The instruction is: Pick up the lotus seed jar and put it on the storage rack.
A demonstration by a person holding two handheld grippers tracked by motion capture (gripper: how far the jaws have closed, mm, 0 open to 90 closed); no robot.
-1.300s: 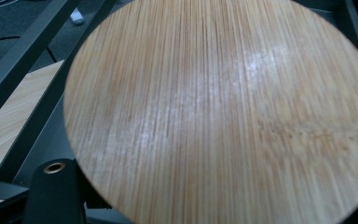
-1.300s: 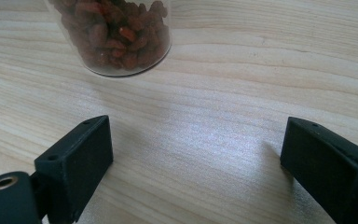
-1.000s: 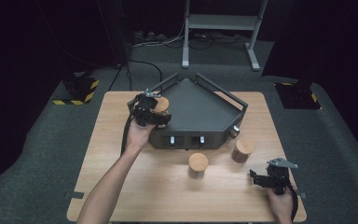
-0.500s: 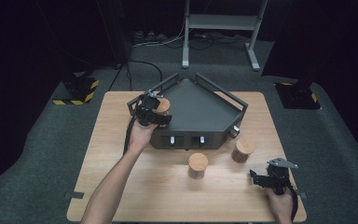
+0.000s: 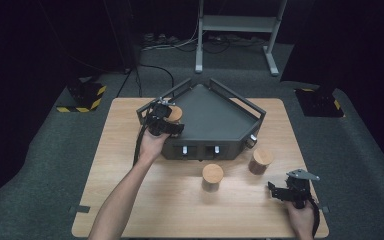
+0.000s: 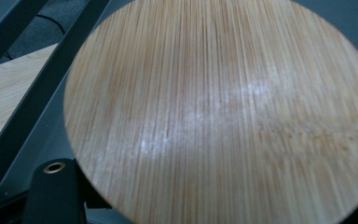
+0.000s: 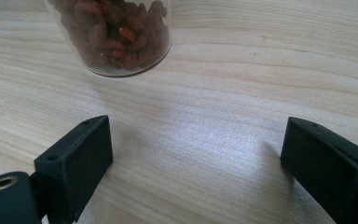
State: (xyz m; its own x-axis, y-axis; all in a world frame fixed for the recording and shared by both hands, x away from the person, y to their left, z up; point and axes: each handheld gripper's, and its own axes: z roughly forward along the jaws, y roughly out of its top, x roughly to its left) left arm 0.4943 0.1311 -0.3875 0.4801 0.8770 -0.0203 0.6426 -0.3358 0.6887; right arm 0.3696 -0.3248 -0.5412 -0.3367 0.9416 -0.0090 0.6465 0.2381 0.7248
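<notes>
round bamboo-lidded jar (image 5: pixel 174 113) (probably glass) in left gripper (image 5: pixel 164 118).

On the surface (image 5: pixel 130 210), toward its far middle: tray (image 5: pixel 220 120). At tray's left corner, over its rim: left claw (image 5: pixel 166 120) closed around jar (image 5: pixel 174 113), lid (image 6: pixel 223 112) facing the left gripper view. Just before tray, on the surface: middle jar (image 5: pixel 212 176), with another jar (image 5: pixel 260 161) to its right, near tray's right front corner. At near right corner: right claw (image 5: pixel 280 191), jaws apart, resting low, well apart from both jars.
</notes>
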